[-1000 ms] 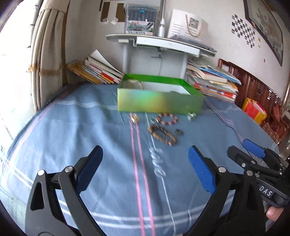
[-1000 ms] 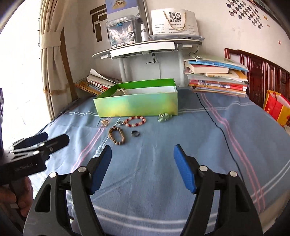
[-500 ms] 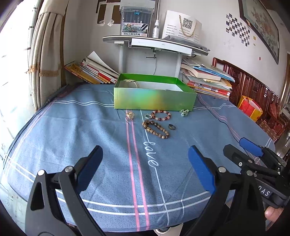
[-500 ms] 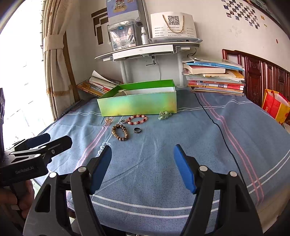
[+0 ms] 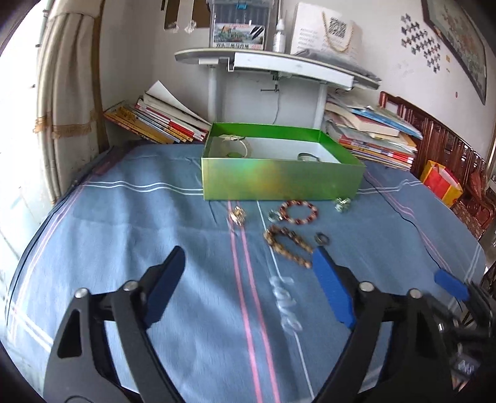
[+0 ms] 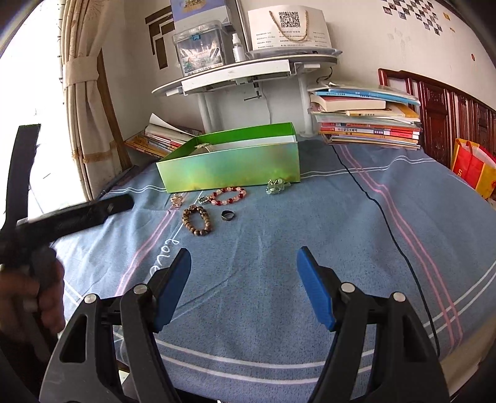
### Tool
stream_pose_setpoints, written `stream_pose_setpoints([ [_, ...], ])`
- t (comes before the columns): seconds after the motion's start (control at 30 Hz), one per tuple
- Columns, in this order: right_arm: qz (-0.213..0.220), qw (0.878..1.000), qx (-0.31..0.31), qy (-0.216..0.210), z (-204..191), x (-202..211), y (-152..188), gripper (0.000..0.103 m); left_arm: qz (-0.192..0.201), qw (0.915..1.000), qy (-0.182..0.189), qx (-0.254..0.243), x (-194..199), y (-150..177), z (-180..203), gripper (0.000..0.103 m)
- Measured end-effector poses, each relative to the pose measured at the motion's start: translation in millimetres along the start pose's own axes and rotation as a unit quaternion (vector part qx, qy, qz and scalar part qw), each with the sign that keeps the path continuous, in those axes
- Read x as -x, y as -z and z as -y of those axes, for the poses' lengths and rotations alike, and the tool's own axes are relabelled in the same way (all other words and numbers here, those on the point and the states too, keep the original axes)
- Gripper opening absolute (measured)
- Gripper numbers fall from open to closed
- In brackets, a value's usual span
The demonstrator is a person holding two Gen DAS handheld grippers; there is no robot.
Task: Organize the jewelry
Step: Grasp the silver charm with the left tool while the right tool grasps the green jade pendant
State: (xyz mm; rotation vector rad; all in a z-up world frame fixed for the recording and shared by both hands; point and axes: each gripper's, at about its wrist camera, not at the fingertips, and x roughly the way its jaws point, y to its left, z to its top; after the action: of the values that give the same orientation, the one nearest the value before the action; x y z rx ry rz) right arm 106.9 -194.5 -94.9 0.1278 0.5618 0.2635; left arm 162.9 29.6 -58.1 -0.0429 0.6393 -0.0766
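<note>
Blue bedspread (image 5: pixel 155 223) | brown bracelet (image 5: pixel 286 245) just ahead of left gripper (image 5: pixel 248 282), closing, empty

The blue cloth (image 6: pixel 263 248) carries the word "love" in white script near its pink stripes, readable in the right wrist view just beyond the left finger. On the far shelf (image 6: pixel 248 69) a white bag (image 6: pixel 290 28) shows a QR code with small print below it that is too fine to read. The book spines (image 6: pixel 369 130) at far right bear lettering, also too small to make out
</note>
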Motion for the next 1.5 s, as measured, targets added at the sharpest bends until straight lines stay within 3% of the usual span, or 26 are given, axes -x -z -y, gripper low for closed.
stream_pose_setpoints([
  [0.1,-0.004,1.000,-0.004,0.002,3.7,-5.9,-2.9,0.070,-0.021,0.9998,0.003,-0.002,-22.4,-12.6,-3.3,0.069],
  [0.3,-0.019,1.000,-0.009,0.004,10.5,-23.2,-9.3,0.070,-0.055,0.9981,-0.007,-0.027,-71.1,-30.5,-3.5,0.064],
  [0.5,-0.035,0.999,-0.003,0.003,9.6,-43.7,-18.9,0.070,-0.094,0.9951,-0.006,-0.030,-112.1,-38.5,-6.9,0.047],
  [0.77,-0.060,0.997,0.031,0.041,8.6,-94.2,-67.8,0.070,-0.136,0.9903,0.012,-0.028,-147.6,-37.0,-7.8,0.023],
  [0.87,-0.070,0.996,0.026,0.054,17.2,-123.8,-85.8,0.069,-0.125,0.9918,0.016,-0.025,-149.4,-36.4,-9.5,0.023],
  [1.13,-0.118,0.990,0.024,0.079,28.1,-185.0,-101.7,0.053,-0.101,0.9933,0.050,0.022,-142.4,-39.9,-28.2,0.022],
  [1.23,-0.140,0.987,0.022,0.076,27.7,-200.8,-97.7,0.044,-0.091,0.9937,0.056,0.031,-138.2,-41.2,-31.8,0.022],
  [1.27,-0.150,0.986,0.018,0.068,28.0,-204.7,-96.7,0.035,-0.087,0.9941,0.058,0.029,-136.5,-41.7,-31.3,0.022],
  [1.3,-0.151,0.987,0.009,0.058,28.9,-205.5,-96.3,0.025,-0.085,0.9942,0.059,0.029,-135.5,-42.0,-30.6,0.022],
  [1.37,-0.138,0.989,0.006,0.056,28.5,-199.1,-95.9,0.015,-0.081,0.9945,0.061,0.028,-134.2,-42.9,-29.6,0.022],
  [1.5,-0.109,0.992,0.011,0.054,23.1,-178.3,-94.4,0.012,-0.061,0.9957,0.065,0.024,-123.7,-44.9,-27.3,0.022],
])
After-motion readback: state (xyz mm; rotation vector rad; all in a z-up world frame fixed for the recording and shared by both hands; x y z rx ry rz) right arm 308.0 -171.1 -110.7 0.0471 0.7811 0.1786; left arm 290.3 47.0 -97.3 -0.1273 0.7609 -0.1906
